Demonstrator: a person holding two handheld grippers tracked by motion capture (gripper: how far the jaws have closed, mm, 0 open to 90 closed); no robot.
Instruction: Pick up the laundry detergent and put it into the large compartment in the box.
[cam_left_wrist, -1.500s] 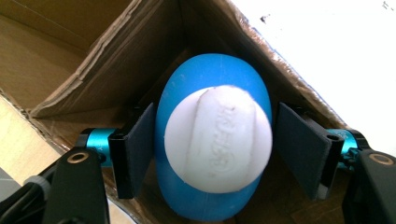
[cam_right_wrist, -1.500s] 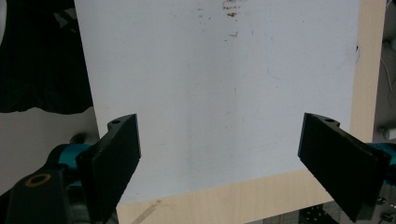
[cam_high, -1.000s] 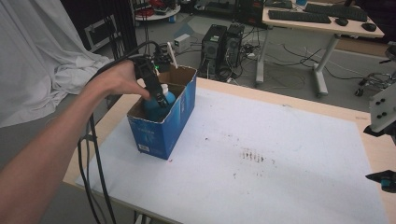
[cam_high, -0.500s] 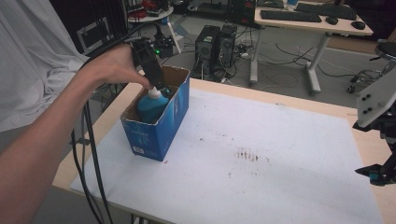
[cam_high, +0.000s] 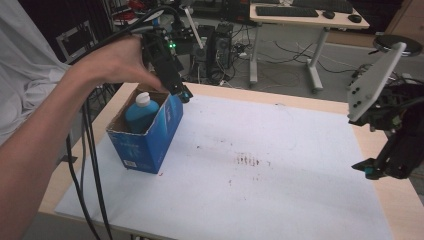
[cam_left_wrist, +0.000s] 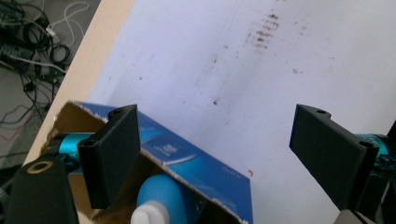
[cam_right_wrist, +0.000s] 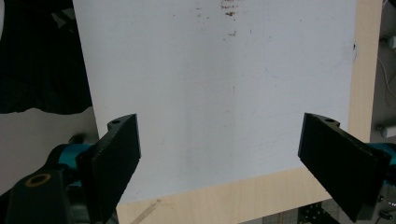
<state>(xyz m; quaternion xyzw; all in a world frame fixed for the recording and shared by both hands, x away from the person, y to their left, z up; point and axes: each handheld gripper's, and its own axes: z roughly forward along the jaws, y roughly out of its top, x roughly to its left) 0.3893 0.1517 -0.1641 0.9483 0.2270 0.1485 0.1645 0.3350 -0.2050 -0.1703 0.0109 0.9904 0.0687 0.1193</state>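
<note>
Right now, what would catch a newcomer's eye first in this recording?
The blue box standing open near the table's left edge, with a blue bottle upright inside. The left gripper hangs open just above the box's rim, holding nothing. The right gripper waits open at the far right edge.

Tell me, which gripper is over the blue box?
The left gripper: it hangs open above the blue box holding a blue bottle. The right gripper is far off.

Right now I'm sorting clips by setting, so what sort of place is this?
Probably a lab or workshop office: a desk with a keyboard, a computer tower amid floor cables, and a white-topped table holding a blue carton.
</note>
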